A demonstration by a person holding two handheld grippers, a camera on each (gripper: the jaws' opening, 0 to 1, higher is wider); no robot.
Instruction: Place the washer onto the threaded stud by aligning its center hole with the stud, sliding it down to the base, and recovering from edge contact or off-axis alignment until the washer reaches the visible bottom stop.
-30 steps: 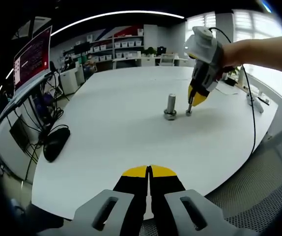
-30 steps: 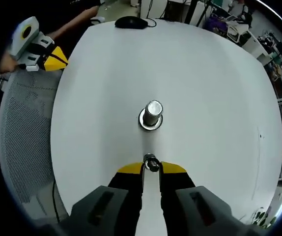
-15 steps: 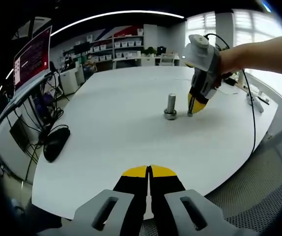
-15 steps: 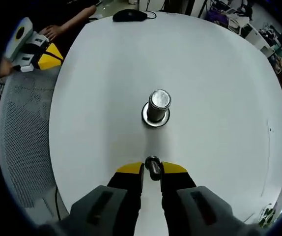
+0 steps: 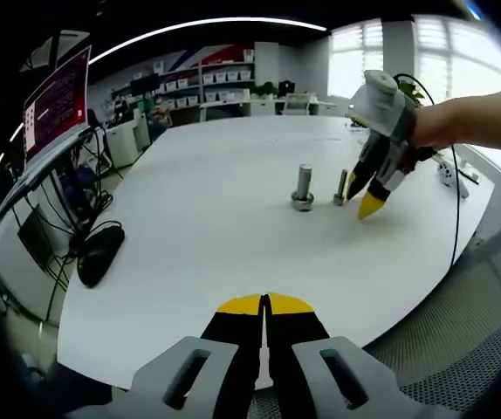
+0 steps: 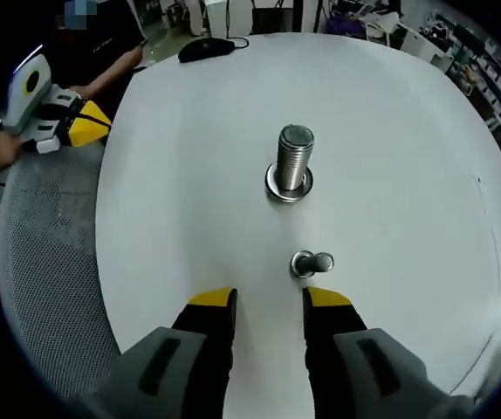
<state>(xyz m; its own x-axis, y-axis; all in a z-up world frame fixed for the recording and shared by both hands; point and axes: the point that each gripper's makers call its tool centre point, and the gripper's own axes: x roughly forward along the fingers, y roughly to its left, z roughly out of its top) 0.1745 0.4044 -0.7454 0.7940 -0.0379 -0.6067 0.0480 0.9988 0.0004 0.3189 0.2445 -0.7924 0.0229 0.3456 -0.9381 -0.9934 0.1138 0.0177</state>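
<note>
Centrally on the white desk, the threaded stud stands upright on its washer-like base, a smaller bolt just beyond the spread right gripper; left gripper pressed together.

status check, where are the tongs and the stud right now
Right tongs open, empty, just short of the small bolt standing on the table. Left tongs shut, idle at table edge. Large threaded stud upright, nothing blocking it.
</note>
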